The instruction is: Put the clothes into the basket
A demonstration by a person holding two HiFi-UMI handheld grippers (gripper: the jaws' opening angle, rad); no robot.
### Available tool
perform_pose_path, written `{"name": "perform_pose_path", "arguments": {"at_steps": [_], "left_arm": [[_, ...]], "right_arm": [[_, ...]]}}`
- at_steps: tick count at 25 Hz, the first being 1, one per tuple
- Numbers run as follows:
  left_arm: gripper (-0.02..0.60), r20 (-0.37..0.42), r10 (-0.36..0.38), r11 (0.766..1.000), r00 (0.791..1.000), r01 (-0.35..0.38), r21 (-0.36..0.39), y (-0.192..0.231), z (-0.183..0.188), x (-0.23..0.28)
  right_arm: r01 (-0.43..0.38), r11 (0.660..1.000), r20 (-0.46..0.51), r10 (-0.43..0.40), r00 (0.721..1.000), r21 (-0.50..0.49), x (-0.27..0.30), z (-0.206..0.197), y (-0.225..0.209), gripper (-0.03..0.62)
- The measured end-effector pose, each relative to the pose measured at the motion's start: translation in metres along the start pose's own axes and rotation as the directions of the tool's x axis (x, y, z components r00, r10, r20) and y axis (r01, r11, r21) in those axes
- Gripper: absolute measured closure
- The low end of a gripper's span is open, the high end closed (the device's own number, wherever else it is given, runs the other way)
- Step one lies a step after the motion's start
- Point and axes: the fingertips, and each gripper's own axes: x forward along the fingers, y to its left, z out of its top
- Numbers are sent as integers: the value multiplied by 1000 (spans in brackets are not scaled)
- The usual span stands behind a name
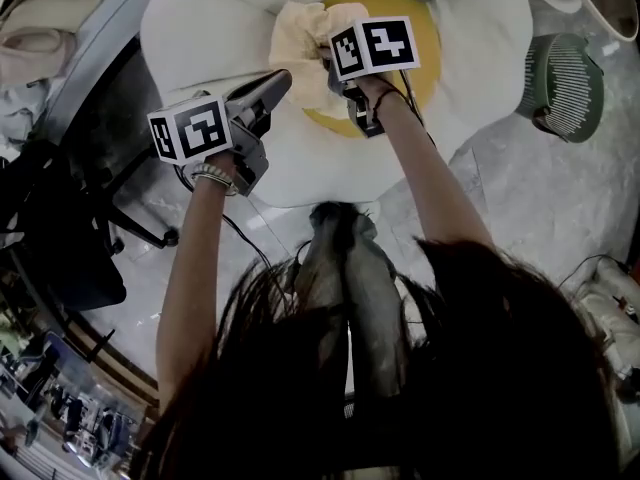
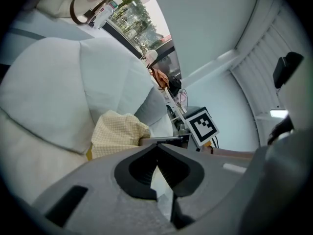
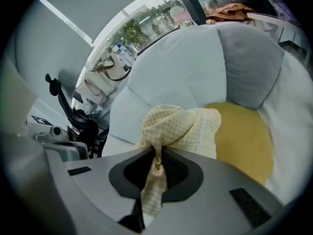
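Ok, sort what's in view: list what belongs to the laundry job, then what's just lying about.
Job:
- yellow checked cloth, clamped in the right hand-held gripper
- green basket

Lying about:
- white flower cushion with a yellow centre
- black office chair

Cloth (image 3: 182, 127): thin woven fabric, pale yellow fine check, matt, crumpled in soft folds.
Cushion (image 1: 200, 28): padded white fabric, matt, smooth; yellow centre (image 1: 430, 43), 3 o'clock of cloth, same matt finish.
Right gripper (image 3: 156, 156), left gripper (image 2: 157, 148): grey plastic shells, matt; pads (image 3: 176, 170) black, ribbed.
Marker cubes (image 1: 372, 45): flat matt print.
Basket (image 1: 562, 88), 2 o'clock in head view: green slatted plastic, dull sheen.
Floor (image 1: 520, 198): grey stone-look, smooth, slight gloss.
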Motion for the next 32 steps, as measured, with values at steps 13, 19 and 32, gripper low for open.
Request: {"name": "perform_pose_path", "arguments": {"at_steps": [13,19,32], "left_arm": [[571,19,-5,1000,1000,5,4,-39,17,-28],[571,40,17,1000,999,-17,-8,-61,14,-38],[571,71,6,1000,997,-8,23,-127,41,-70]], "right_arm": [[-6,1000,1,6,1000,-18,-45,9,38,559],[-20,1000,6,20,1000,-14,-73,2,49,559],[-21,998,36,23,999,-57,-137,27,94,559]]}}
